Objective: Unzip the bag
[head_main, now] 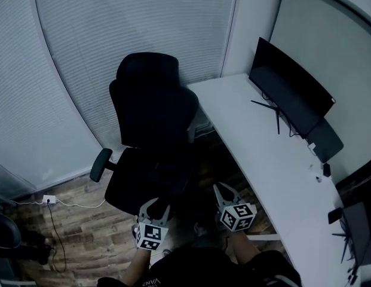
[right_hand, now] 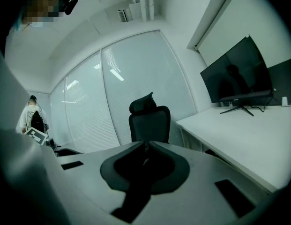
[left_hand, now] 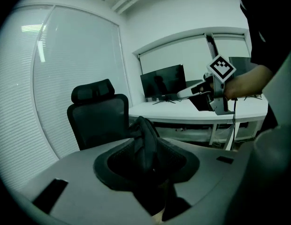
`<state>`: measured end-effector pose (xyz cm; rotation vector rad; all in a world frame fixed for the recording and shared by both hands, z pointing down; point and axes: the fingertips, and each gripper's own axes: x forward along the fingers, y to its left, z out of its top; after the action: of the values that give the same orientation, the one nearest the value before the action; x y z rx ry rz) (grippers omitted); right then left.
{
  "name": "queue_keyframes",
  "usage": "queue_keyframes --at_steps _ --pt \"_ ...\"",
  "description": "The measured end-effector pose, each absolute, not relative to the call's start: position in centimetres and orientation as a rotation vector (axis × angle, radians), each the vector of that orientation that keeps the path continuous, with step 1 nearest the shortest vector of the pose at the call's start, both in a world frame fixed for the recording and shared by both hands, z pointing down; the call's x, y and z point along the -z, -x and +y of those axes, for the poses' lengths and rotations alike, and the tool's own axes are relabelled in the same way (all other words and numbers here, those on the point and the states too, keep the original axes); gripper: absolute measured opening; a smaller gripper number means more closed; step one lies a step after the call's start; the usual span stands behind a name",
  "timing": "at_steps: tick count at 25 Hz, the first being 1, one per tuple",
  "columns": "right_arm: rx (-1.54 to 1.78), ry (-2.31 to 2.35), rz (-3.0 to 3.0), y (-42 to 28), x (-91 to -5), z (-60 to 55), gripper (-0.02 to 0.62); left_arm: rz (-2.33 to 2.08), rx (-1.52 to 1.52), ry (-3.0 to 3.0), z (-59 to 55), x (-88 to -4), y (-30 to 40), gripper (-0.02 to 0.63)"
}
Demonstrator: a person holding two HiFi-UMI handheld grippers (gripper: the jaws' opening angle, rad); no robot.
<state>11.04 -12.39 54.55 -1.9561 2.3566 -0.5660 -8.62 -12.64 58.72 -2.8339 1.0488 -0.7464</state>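
Left gripper view: the left hand-held gripper (left_hand: 147,150) stands open, with a black fold of the bag (left_hand: 142,128) upright between its jaws. The right hand-held gripper (right_hand: 146,147) is closed and empty. Both hover over open floor (head_main: 83,232), between the office chair (head_main: 152,124) and the bench's (head_main: 275,160) curved edge.

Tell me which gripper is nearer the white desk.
Right. The right gripper sits close beside the desk; the left gripper is farther off, by the chair seat.
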Motion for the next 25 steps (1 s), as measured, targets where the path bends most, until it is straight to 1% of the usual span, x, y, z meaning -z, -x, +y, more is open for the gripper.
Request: queue_keyframes --at_steps 10,17,25 --pt "0.562 2.020 2.269 -8.0 -55.4 -5.8 0.049 1.013 0.611 2.827 -8.6 -55.9 11.6 0.083" --pt "0.533 2.045 2.259 -5.2 -55.9 -2.8 0.048 1.030 0.567 2.846 -6.7 -55.7 14.0 0.045" --pt "0.534 2.037 2.272 -2.8 -56.3 0.0 0.048 0.980 0.542 2.855 -4.3 -55.6 14.6 0.023"
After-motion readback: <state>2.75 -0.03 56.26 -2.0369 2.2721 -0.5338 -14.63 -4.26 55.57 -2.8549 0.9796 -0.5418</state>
